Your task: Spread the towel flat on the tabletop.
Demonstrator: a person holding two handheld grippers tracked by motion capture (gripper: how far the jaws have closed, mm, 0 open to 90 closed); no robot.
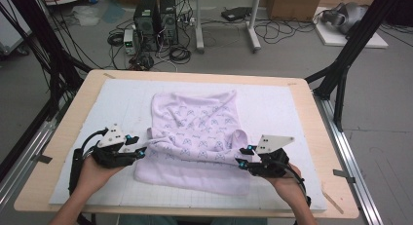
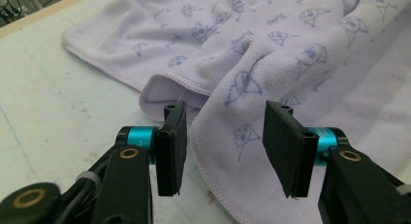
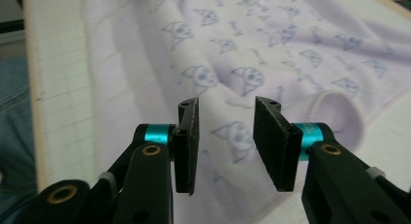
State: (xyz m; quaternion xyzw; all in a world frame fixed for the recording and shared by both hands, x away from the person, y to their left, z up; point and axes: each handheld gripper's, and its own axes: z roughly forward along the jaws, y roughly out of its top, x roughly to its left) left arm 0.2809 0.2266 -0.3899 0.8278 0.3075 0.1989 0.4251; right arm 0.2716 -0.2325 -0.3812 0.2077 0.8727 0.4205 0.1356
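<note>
No brand, label or readable writing appears anywhere; the only markings are small grey cat-face and fish-bone prints scattered over one lilac towel (image 1: pixel 195 137), which lies partly folded in the middle of a white gridded mat (image 1: pixel 272 103) on a light wooden table (image 1: pixel 311 118), its near portion doubled over into a thicker band along the person's side; there is one towel, one mat, two grippers and two hands; the left gripper (image 1: pixel 139 146) sits at the towel's left edge, its jaws parted with a stitched fold of towel (image 2: pixel 228 103) lying beyond and below the pads, nothing pinched; the right gripper (image 1: pixel 243 156) sits at the towel's right edge, jaws likewise apart over the printed cloth (image 3: pixel 228 132), pressing on nothing; a rolled hem (image 3: pixel 339 112) bulges just to one side of it; beyond the table, on the grey floor, stand two black computer towers (image 1: pixel 156 23) amid loose cables, a white stand's legs (image 1: pixel 253 25), and cardboard boxes (image 1: pixel 292 3); black frame struts flank both sides.
</note>
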